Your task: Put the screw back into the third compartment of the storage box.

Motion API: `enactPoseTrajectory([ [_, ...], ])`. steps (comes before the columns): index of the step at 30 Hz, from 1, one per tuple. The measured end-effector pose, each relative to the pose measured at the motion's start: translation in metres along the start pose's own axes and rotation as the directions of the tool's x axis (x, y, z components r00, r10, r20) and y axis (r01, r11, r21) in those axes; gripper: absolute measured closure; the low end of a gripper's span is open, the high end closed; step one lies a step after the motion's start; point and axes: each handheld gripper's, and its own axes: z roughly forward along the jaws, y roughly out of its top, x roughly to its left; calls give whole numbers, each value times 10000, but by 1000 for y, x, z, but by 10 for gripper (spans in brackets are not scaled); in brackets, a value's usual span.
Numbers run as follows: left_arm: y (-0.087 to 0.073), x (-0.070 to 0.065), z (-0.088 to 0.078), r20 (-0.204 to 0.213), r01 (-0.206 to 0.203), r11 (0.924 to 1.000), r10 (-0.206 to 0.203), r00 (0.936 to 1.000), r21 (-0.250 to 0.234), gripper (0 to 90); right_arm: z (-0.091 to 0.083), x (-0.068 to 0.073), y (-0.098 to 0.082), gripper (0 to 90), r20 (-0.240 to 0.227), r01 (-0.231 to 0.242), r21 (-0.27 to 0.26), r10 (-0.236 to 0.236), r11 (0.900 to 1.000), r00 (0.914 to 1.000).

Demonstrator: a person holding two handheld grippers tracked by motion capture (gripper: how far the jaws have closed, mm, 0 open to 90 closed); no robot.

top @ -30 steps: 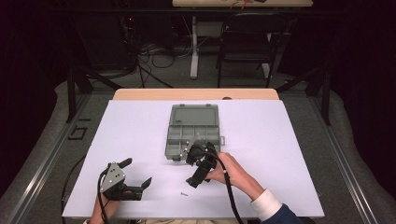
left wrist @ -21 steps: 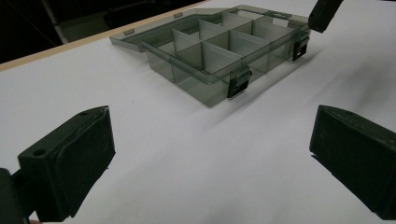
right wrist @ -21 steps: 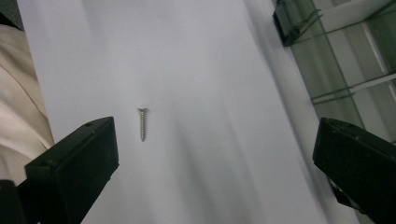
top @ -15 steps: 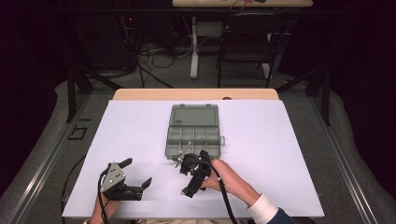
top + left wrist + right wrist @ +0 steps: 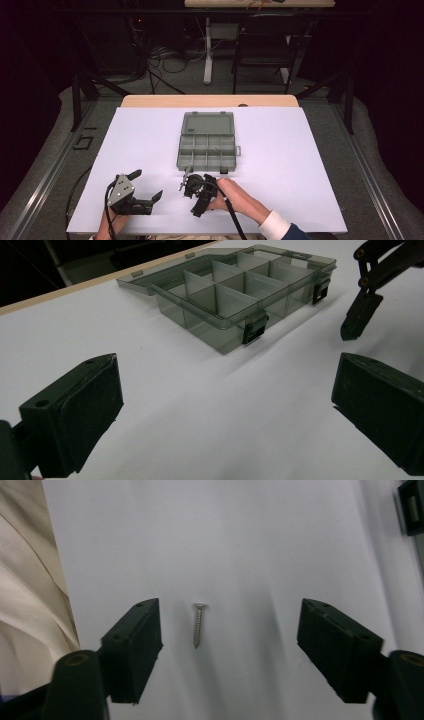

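While my right claw [image 5: 230, 645] points down at the white table [image 5: 310, 150], its jaws stand wide apart with a small silver screw [image 5: 198, 625] lying flat on the sheet between them, nearer the left jaw and touching neither. The screw's head points away from me in the right gripper view. At the left edge of that view I see a fold of pale cloth [image 5: 30, 600].

From the high view, my right hand [image 5: 235, 197] holds that claw just in front of the grey plastic box [image 5: 207, 145], which lies open in the middle of the table with its lid [image 5: 208, 123] laid flat behind it. The box is split into small compartments; I cannot tell whether anything lies in them.

My left claw [image 5: 145, 192] sits near the front left of the table, well apart from the box, and its jaws too are spread wide with nothing between them. In the left gripper view I see the box's two dark latches [image 5: 255, 327] facing me.
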Motion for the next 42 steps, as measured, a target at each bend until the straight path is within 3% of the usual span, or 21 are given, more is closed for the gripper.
enactPoseTrajectory([
  [11, 0, 0, 0, 16, -35, 10000, 35, 10000, 13, 0, 8, 7, 1, 590, -202, 294, 418, -286, 9987, 9994],
  [22, 0, 0, 0, -20, -46, 10000, 46, 10000, -26, 0, 9, 8, 0, 832, -279, 515, 440, -503, 9977, 9983],
  [26, 0, 0, 0, -20, -23, 10000, 23, 10000, -27, 0, 9, 7, -1, 874, -352, 483, 407, -469, 9980, 9983],
  [42, 0, 0, 0, 6, -57, 10000, 57, 10000, -17, 0, -2, 3, -2, 880, -181, 397, 211, -394, 9990, 9991],
])
